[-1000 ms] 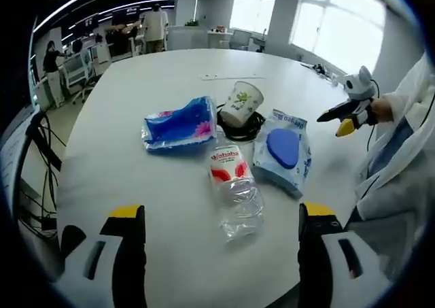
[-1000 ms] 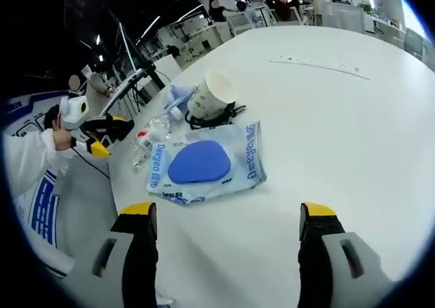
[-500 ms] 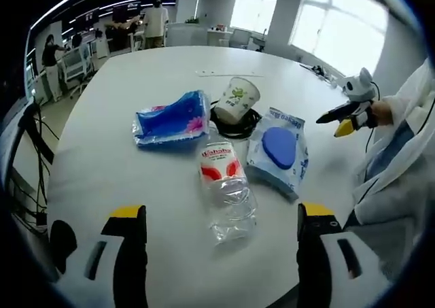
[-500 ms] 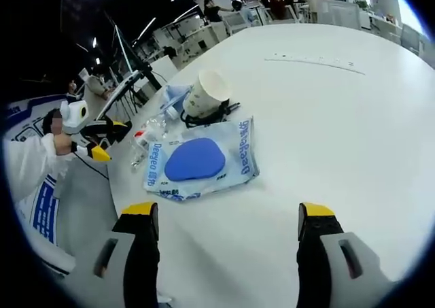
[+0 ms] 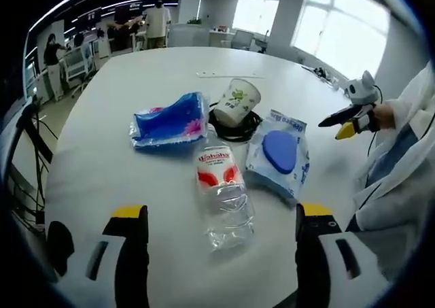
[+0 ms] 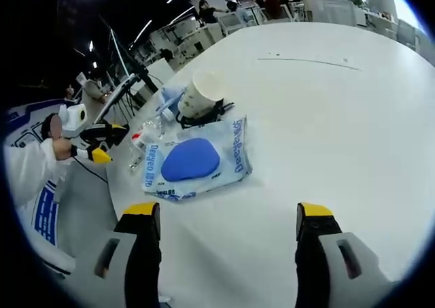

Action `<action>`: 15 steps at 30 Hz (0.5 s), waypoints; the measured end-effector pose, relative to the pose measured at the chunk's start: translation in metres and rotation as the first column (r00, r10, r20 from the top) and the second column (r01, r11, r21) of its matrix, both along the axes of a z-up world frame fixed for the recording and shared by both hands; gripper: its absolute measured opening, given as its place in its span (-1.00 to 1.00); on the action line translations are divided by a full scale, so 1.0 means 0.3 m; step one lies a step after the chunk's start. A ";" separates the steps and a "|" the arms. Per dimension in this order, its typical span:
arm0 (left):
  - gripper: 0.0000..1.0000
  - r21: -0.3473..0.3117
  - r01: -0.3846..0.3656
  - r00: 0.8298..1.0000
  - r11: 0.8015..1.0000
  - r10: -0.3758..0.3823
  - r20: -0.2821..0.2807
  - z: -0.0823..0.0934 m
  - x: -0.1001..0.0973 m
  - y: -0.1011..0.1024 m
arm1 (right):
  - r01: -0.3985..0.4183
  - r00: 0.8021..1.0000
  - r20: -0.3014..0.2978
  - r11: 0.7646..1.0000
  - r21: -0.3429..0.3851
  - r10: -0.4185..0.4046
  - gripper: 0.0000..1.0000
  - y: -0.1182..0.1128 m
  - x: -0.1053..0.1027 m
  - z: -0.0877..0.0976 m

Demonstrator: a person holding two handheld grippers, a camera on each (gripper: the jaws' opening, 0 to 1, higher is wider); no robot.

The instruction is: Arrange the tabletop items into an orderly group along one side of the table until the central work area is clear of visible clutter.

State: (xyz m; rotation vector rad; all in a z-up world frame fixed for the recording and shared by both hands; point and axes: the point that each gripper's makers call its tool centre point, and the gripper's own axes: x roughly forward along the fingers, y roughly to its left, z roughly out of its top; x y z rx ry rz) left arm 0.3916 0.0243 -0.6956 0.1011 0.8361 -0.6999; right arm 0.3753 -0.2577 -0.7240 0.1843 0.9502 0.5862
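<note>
Both grippers just hover over the white table [image 5: 136, 179] with nothing in them: the left gripper [image 5: 221, 219] and the right gripper [image 6: 228, 216] each have jaws spread wide. The clutter sits bunched together mid-table: clear plastic bottle [image 5: 223, 192] lying on its side nearest, blue tissue pack [image 5: 170, 121] left, paper cup [image 5: 238, 103] behind on a black coil, blue sponge packet [image 5: 280, 155] right.
</note>
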 end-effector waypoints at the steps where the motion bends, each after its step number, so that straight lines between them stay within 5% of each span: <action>1: 0.83 -0.004 -0.006 1.000 1.000 0.006 0.007 0.003 0.000 -0.007 | 0.001 1.000 -0.001 1.000 0.000 -0.001 0.64 -0.001 0.000 -0.002; 15: 0.76 -0.046 -0.066 0.997 0.997 0.068 0.040 -0.011 -0.048 -0.079 | -0.009 1.000 -0.007 1.000 -0.015 0.009 0.60 -0.017 -0.008 -0.019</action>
